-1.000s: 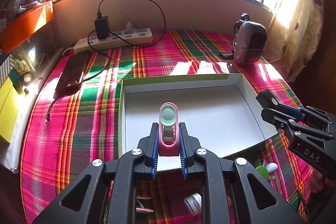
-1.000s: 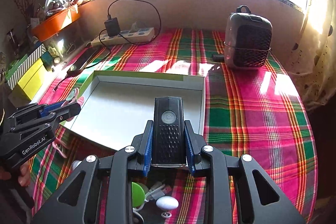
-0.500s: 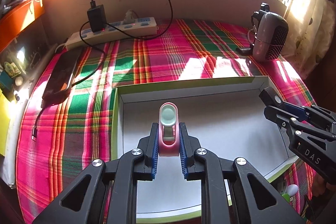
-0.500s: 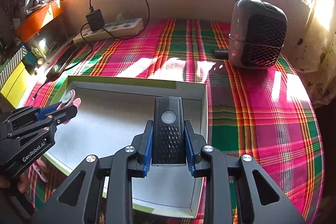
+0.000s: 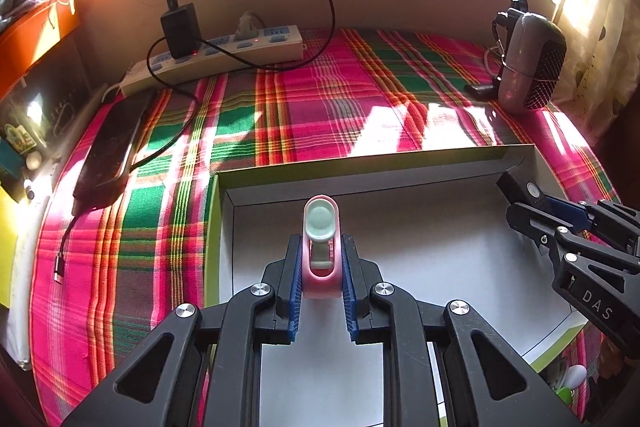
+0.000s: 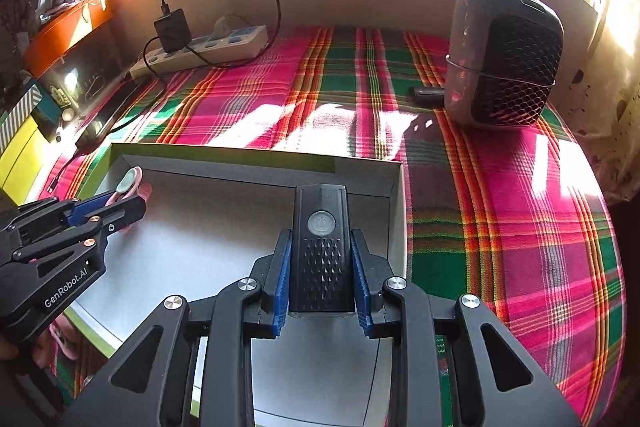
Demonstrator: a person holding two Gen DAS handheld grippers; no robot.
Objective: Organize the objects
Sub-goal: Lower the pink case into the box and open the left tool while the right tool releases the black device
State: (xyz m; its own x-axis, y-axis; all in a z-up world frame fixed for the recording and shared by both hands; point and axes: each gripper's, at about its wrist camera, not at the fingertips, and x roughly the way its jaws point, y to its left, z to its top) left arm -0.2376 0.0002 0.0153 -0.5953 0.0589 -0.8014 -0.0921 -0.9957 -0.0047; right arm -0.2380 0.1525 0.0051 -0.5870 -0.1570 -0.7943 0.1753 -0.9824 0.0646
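Gripping one pink clip (image 5: 321, 259) left gripper (image 5: 321, 281), one black light (image 6: 322, 247) right gripper (image 6: 322, 277).

"DAS" was printed in pale letters on the side of the right gripper (image 5: 520, 211), seen from the left wrist. "GenRobot.AI" stood on the side of the left gripper (image 6: 128, 205), seen from the right wrist.
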